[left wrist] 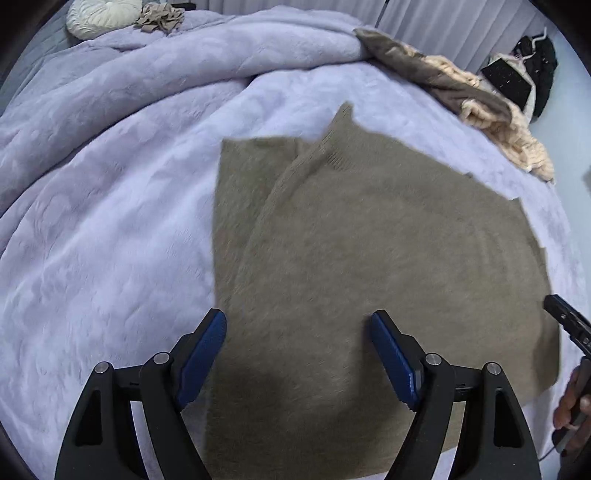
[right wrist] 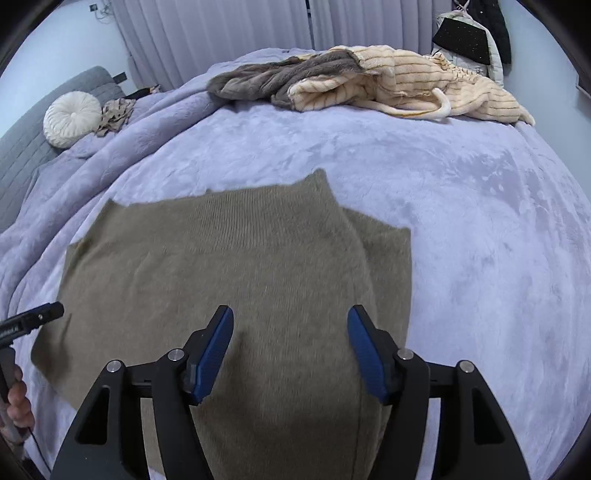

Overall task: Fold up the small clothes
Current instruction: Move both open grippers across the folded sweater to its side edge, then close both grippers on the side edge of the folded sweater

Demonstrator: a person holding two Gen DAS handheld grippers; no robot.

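A khaki knitted sweater (left wrist: 369, 251) lies flat on the lilac blanket (left wrist: 110, 229), one side panel folded over the body along a curved edge. My left gripper (left wrist: 298, 317) is open and empty, hovering just above the sweater's near part. In the right wrist view the same sweater (right wrist: 221, 266) spreads out below my right gripper (right wrist: 290, 314), which is open and empty above its near edge. The right gripper's tip shows at the right edge of the left wrist view (left wrist: 565, 317), and the left gripper's tip shows at the left edge of the right wrist view (right wrist: 33, 317).
A cream striped and grey fleece garment (right wrist: 369, 85) lies heaped at the far side of the bed. A round white cushion (right wrist: 72, 118) and a crumpled tan cloth (right wrist: 114, 114) sit by the grey headboard (right wrist: 22, 147). Dark clothes (right wrist: 476, 33) hang by the curtains.
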